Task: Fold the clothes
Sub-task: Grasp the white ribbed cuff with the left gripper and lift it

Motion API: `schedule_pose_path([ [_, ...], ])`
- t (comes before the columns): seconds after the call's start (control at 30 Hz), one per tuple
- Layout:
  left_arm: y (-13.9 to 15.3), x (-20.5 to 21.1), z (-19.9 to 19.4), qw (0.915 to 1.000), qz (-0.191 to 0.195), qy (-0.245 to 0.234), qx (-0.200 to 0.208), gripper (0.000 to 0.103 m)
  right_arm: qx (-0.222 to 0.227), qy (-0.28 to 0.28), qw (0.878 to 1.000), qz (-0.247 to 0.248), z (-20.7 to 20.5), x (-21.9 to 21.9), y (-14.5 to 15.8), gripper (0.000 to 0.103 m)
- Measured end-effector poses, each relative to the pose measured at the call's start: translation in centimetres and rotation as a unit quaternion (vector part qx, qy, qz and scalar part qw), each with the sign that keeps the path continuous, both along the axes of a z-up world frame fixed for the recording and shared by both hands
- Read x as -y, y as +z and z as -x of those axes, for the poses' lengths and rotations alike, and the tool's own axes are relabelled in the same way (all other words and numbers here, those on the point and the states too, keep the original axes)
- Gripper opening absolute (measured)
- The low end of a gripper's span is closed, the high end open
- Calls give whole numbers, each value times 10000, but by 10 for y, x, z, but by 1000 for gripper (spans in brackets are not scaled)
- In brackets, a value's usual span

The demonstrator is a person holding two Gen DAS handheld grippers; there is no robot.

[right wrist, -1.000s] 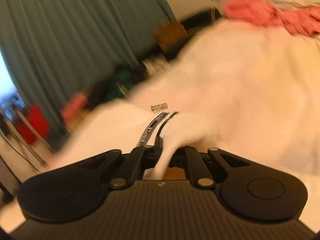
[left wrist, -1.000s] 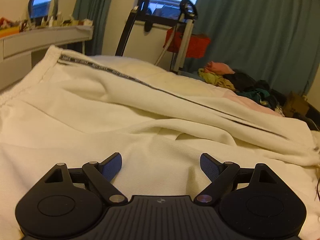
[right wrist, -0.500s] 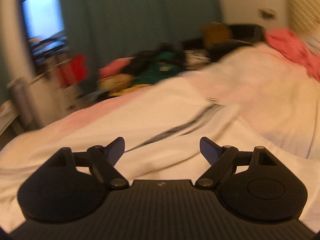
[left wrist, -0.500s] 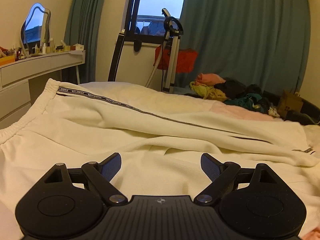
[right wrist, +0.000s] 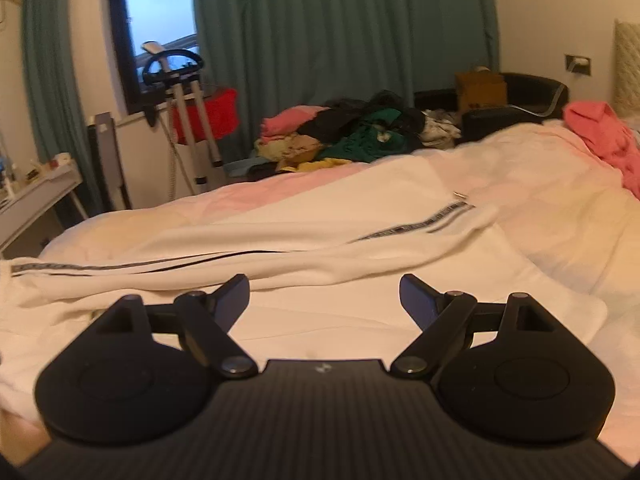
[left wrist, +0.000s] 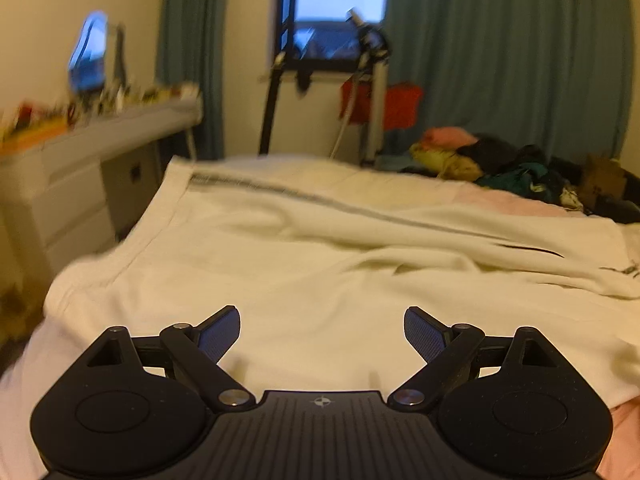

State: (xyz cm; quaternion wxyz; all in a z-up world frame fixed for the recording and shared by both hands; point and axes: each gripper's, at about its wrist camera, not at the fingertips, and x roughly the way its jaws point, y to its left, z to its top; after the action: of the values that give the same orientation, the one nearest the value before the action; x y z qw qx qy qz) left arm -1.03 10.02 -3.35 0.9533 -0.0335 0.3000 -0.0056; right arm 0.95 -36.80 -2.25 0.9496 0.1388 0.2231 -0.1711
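Plainly both the left gripper and right gripper gape empty above the cream trousers; only the right view shows a pink garment.

A dim bedroom with teal curtains drawn beside a dark-framed window.

The dark-framed window shows pale blue light at eleven o'clock, flanked by long teal fabric curtains. Beneath it stands a metal garment-steamer pole with a black hoop top, just beside a red fabric bin. At nine o'clock a white dressing table with drawers carries a blurred curvy mirror. At one o'clock sit a brown cardboard box and a black armchair.
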Motion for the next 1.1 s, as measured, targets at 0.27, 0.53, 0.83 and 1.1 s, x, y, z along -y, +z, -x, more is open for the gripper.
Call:
schedule_pose_path([
  [0.27,-8,-134,-8,9506,2343,1322,-1547,89,-459,-547,9955,-621,0,40,-23,83],
  [0.53,-34,-193,-27,9108,3195,1861,-1837,82,83,-1491,9601,-2365,48,110,-45,83],
  [0.83,-69,-217,-52,8682,4217,2216,-1390,44,281,-2756,9095,-3099,94,162,-90,79],
  [1.1,-75,-224,-52,8551,4574,2266,-910,16,257,-2651,8961,-3552,65,183,-130,11],
])
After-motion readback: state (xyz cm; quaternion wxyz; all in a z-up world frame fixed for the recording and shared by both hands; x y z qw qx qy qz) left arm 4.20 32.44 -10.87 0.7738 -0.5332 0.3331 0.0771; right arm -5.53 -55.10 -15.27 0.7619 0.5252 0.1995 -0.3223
